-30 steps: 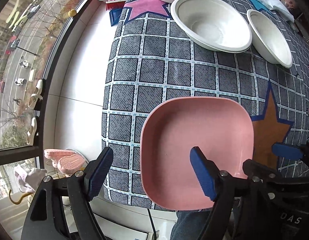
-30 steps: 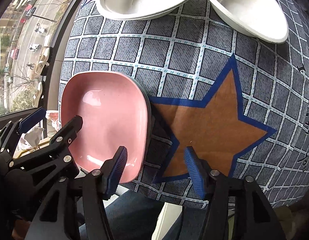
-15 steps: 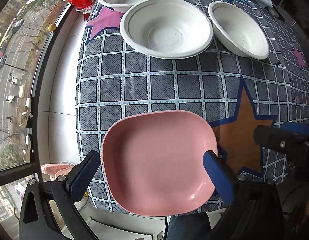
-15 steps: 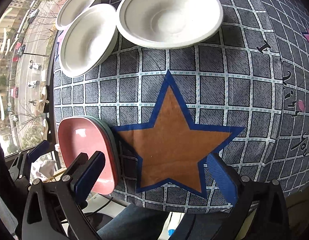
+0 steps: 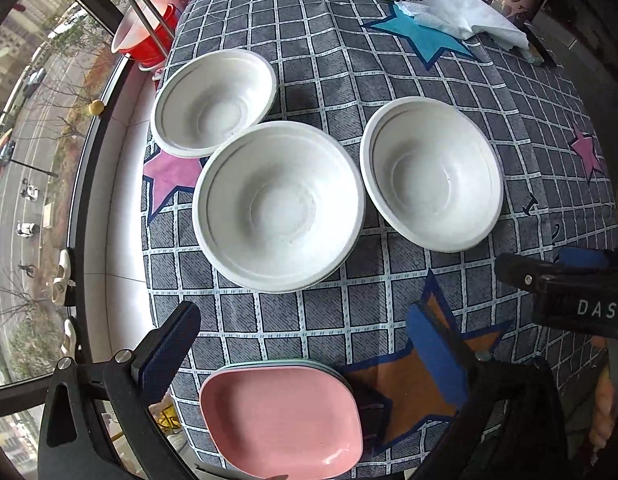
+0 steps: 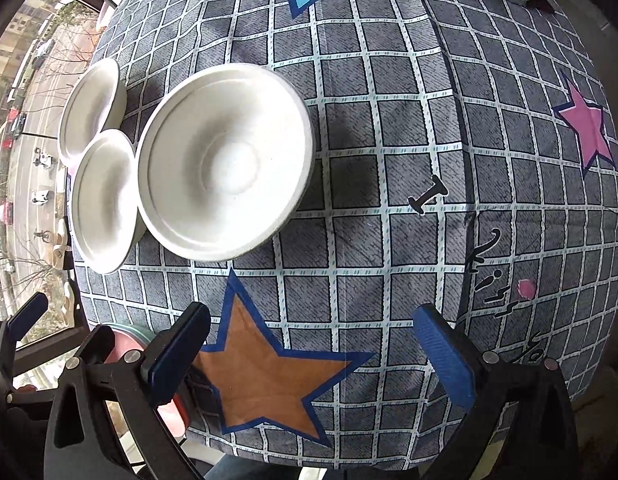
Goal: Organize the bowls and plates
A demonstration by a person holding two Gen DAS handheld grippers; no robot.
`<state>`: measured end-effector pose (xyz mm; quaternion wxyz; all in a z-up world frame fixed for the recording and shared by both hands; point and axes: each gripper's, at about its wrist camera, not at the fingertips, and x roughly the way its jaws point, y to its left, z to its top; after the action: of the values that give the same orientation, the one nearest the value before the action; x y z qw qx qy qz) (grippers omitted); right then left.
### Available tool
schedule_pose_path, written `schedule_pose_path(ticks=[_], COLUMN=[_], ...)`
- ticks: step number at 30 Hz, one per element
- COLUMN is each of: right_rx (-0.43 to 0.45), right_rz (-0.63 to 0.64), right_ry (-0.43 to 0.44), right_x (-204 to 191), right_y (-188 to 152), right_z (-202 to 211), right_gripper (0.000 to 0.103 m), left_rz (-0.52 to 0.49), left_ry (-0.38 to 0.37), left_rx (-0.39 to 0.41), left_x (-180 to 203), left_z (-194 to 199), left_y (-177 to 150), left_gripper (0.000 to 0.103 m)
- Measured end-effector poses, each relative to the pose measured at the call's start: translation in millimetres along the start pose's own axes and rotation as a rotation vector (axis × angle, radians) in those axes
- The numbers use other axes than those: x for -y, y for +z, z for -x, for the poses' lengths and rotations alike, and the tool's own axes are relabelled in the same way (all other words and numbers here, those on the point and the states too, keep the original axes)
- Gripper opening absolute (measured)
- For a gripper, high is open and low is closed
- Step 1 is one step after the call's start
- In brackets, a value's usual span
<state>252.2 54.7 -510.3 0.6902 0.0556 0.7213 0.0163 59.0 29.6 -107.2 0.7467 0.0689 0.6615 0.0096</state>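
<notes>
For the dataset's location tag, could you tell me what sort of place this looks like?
Probably an upper-floor home: a table under a star-patterned cloth beside a large window over a street, with white bowls and a pink plate.

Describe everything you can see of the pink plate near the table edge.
The pink plate is a glossy rounded square with a shallow raised rim, plastic by its look, empty and upright. It sits atop other plates whose pale greenish edges show beneath it, at the near edge of the checked tablecloth, beside the orange star. The open left tongs hang above it, not touching.
</notes>
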Motion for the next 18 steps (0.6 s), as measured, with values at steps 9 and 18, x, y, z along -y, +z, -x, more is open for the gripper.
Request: schedule_pose_path(ticks=[9,18], right_rx=[0.019,-0.018], right_rz=[-0.041,-0.069], right_ry=[-0.005,-0.014], right_x=[44,74], right_y=[63,103], right_z=[9,-7], right_gripper=[0.102,0.090], left_rz=[-0.103,-0.308], left_ry=[0.061,0.077], left_rx=[0.063,0.009], left_x=[20,54], left_z=[-15,-64], left_y=[71,111], left_gripper=[0.102,0.075])
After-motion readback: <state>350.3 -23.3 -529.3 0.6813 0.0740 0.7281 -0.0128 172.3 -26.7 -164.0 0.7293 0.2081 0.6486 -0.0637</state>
